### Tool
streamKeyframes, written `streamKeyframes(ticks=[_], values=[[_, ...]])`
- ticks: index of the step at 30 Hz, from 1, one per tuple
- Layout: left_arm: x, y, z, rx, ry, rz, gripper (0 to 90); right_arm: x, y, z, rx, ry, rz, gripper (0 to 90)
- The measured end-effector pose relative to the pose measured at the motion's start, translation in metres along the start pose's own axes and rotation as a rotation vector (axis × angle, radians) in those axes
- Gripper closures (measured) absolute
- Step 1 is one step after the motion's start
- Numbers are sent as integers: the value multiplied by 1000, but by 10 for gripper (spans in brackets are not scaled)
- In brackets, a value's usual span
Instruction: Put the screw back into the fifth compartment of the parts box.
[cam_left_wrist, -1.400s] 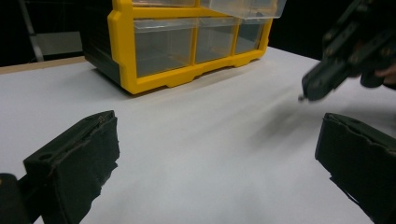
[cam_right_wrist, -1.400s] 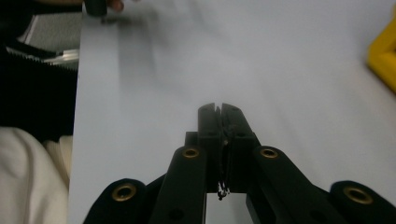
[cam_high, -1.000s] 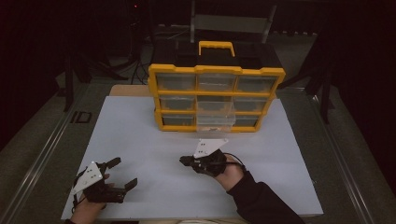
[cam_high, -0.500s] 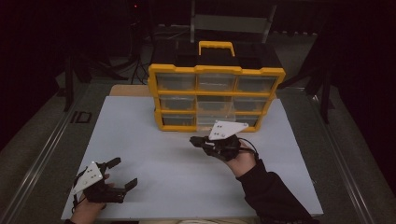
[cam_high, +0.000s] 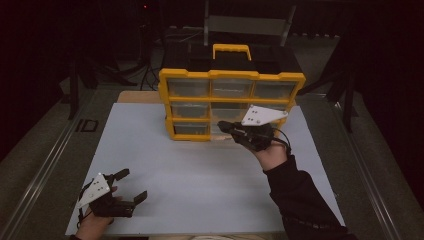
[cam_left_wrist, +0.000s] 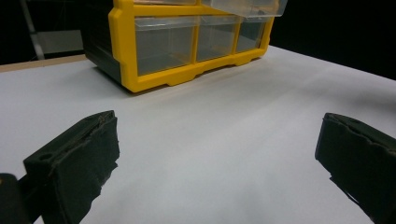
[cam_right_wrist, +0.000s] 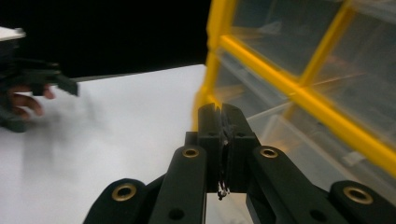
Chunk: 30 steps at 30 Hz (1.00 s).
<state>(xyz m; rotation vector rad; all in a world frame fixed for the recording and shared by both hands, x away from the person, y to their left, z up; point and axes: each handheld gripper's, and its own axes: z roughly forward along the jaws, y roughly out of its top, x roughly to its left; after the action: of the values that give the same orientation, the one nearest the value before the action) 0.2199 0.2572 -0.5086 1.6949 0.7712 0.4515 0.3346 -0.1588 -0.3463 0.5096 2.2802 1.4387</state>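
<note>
White paper covers the table (cam_high: 200, 175) before us, its wooden edge showing at the far side, and on it stands the largest thing in the scene: a yellow-framed organizer (cam_high: 231, 106) with a yellow carry handle (cam_high: 231, 50) on top and three rows of clear plastic drawers. It sits toward the far middle of the table, front facing us. One clear drawer (cam_high: 227, 131) in the lower middle juts out past the yellow frame; from the left gripper view we see a pulled-out drawer (cam_left_wrist: 247, 7) overhanging the bottom row at the top of that picture.

We hold our right gripper (cam_high: 222, 125) raised just in front of the organizer, its grey three-cornered plate uppermost, its tips right at the pulled-out drawer; whether they touch it we cannot tell. In the right gripper view its jaws (cam_right_wrist: 223, 135) are pressed together pad to pad with nothing between them, the yellow frame and clear drawer fronts close ahead and to the right.

We keep our left gripper (cam_high: 131, 185) low at the near left corner of the table, well apart from the organizer. Its jaws stand wide open and empty, bare white paper between the two black pads (cam_left_wrist: 84, 158).
</note>
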Motion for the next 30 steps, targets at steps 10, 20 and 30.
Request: streamKeyframes(ticks=[10, 20, 30], values=[[0, 0, 0, 1, -1, -2, 6, -27, 8, 4, 33, -60, 16, 878], [0, 0, 0, 1, -1, -2, 6, -48, 0, 13, 85, -75, 50, 877], [0, 0, 0, 1, -2, -3, 6, -61, -10, 20, 161, -62, 86, 877]])
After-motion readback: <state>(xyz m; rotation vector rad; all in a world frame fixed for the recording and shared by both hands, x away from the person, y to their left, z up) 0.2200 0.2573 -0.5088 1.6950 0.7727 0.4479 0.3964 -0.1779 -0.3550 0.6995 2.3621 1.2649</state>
